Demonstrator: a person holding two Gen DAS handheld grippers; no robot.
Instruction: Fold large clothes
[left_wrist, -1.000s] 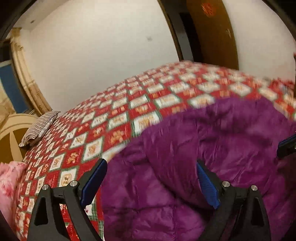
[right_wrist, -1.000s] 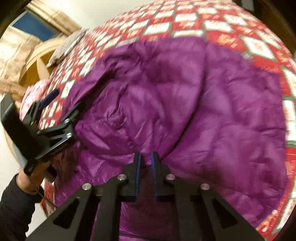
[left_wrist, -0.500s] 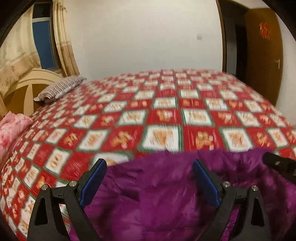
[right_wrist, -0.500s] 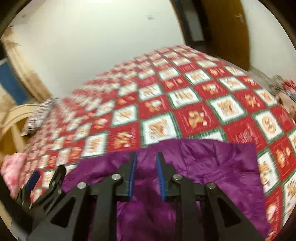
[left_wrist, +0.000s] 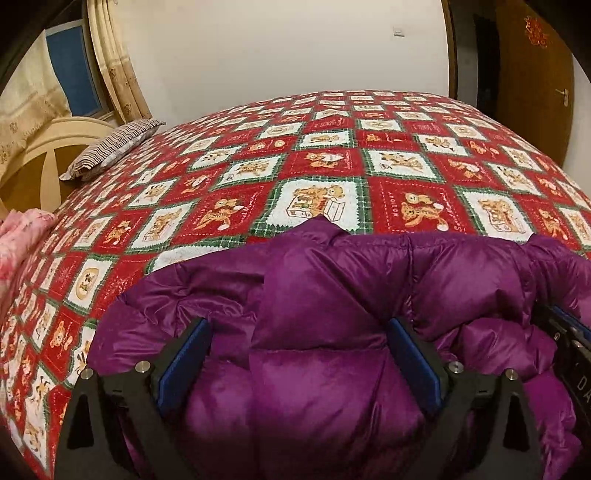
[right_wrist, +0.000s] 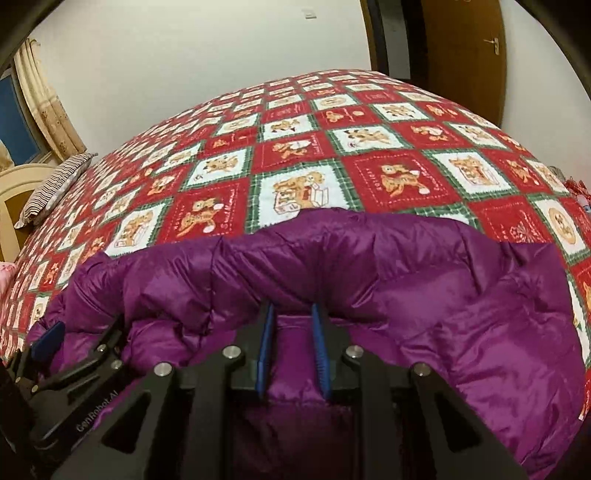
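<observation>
A puffy purple down jacket (left_wrist: 332, 295) lies bunched at the near edge of the bed; it also fills the lower half of the right wrist view (right_wrist: 406, 280). My left gripper (left_wrist: 299, 339) is open, its blue-padded fingers standing wide on either side of a thick fold of the jacket. My right gripper (right_wrist: 293, 314) has its jaws close together with a narrow gap, and jacket fabric sits between the pads. The left gripper also shows in the right wrist view (right_wrist: 66, 347) at the jacket's left end. The right gripper's body shows at the right edge of the left wrist view (left_wrist: 569, 343).
The bed carries a red, white and green teddy-bear quilt (left_wrist: 325, 162). A striped pillow (left_wrist: 110, 147) lies at its far left by a cream headboard (left_wrist: 44, 147). Pink bedding (left_wrist: 22, 236) sits at the left edge. A brown door (right_wrist: 465, 48) stands behind the bed.
Both cameras have swung up from looking down on the jacket to looking level across the bed. The right jaws have opened slightly, from nearly touching to a narrow gap. The left jaws stayed wide.
</observation>
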